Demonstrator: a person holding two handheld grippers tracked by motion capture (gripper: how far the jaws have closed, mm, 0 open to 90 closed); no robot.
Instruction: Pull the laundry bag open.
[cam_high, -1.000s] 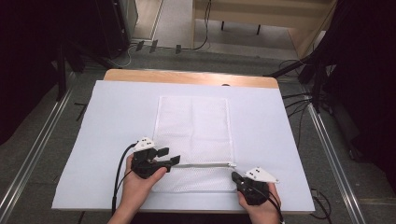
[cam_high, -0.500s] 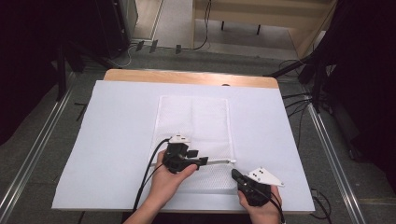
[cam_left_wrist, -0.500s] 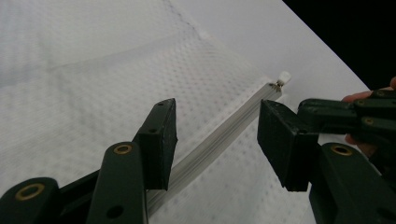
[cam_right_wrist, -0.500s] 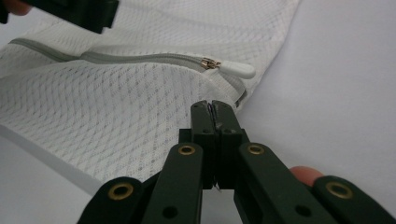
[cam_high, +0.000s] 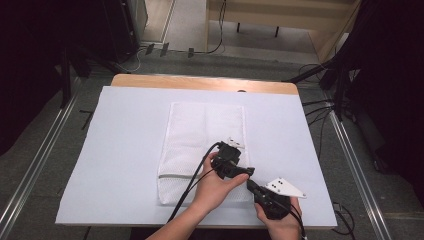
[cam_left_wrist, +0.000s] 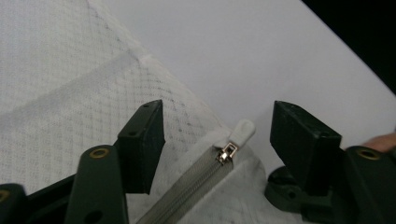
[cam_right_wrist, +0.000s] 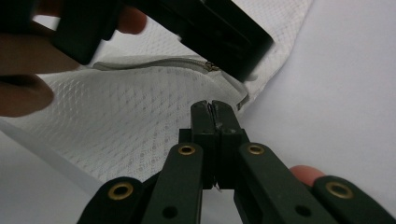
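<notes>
Surface: white sheet (cam_high: 125, 150) covers the tabletop, a white mesh bag (cam_high: 200, 135) lying flat on it.
High view: left hand-held gripper (cam_high: 245, 172) sits over the bag's near right corner; right hand-held gripper (cam_high: 252, 186) just beside it.
Left gripper view: jaws wide apart, straddling the zipper pull (cam_left_wrist: 236, 140), holding nothing.
Right gripper view: jaws pressed together at the bag's edge (cam_right_wrist: 212, 108); whether mesh is pinched, cannot tell.

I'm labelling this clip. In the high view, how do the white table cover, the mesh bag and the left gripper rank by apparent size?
1. White table cover
2. Mesh bag
3. Left gripper
</notes>
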